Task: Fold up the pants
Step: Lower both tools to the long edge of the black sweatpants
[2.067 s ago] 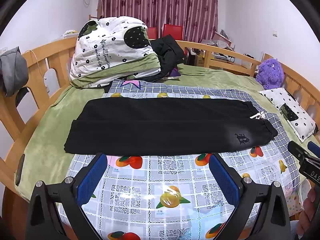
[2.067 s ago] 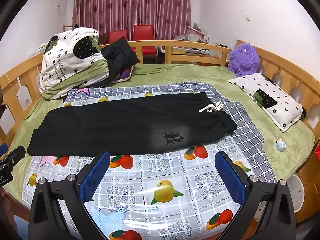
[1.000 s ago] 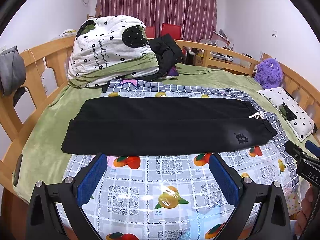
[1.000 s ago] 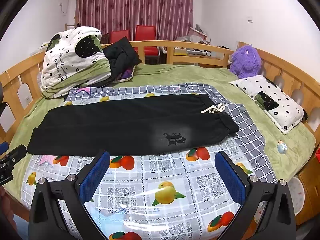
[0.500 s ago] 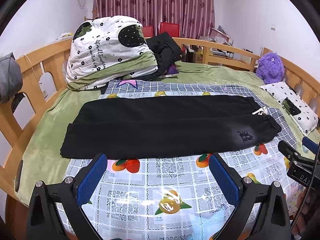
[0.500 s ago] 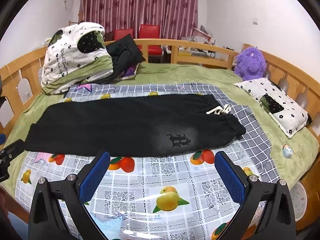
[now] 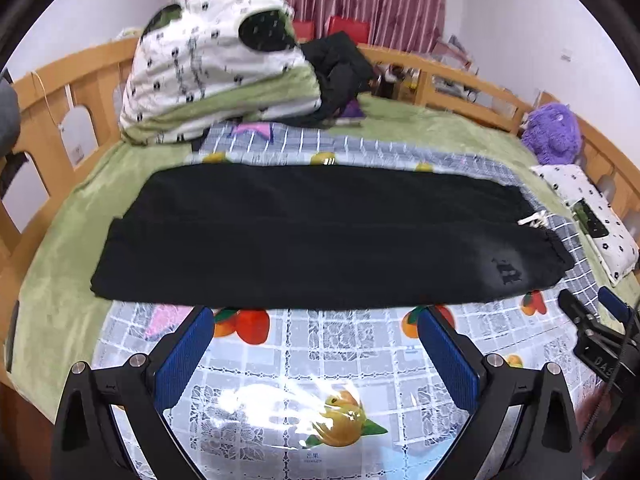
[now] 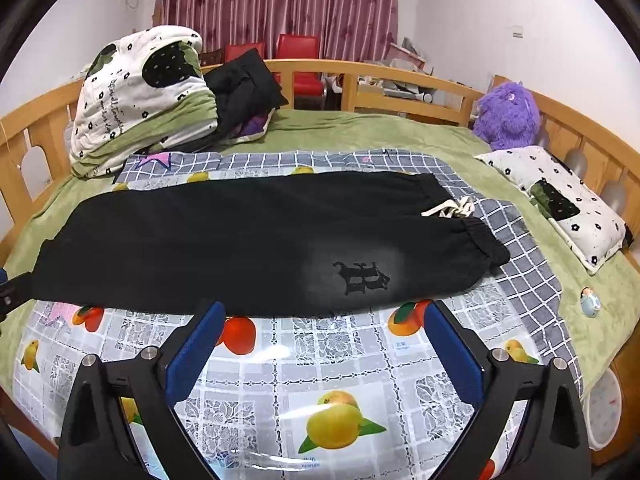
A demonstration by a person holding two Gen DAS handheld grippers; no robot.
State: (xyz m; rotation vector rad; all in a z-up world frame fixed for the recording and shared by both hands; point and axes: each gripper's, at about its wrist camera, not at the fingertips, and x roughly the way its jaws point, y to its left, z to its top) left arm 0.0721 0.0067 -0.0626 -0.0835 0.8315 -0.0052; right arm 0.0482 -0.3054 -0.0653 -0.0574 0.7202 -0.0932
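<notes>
The black pants point(image 8: 256, 240) are laid flat lengthwise across the fruit-print tablecloth point(image 8: 320, 360) on the bed point(image 8: 360, 132), waistband at 3 o'clock. Both the left claw point(image 7: 316, 320) and the right claw point(image 8: 320, 316) are held spread wide, empty, with the pants' near edge just beyond them at 12 o'clock.

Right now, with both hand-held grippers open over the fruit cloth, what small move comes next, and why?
Probably ease both forward to the near edge of the black pants. The left hand-held gripper and right hand-held gripper are open, holding nothing, just short of that edge; the pants lie flat, legs together, not yet folded crosswise.
</notes>
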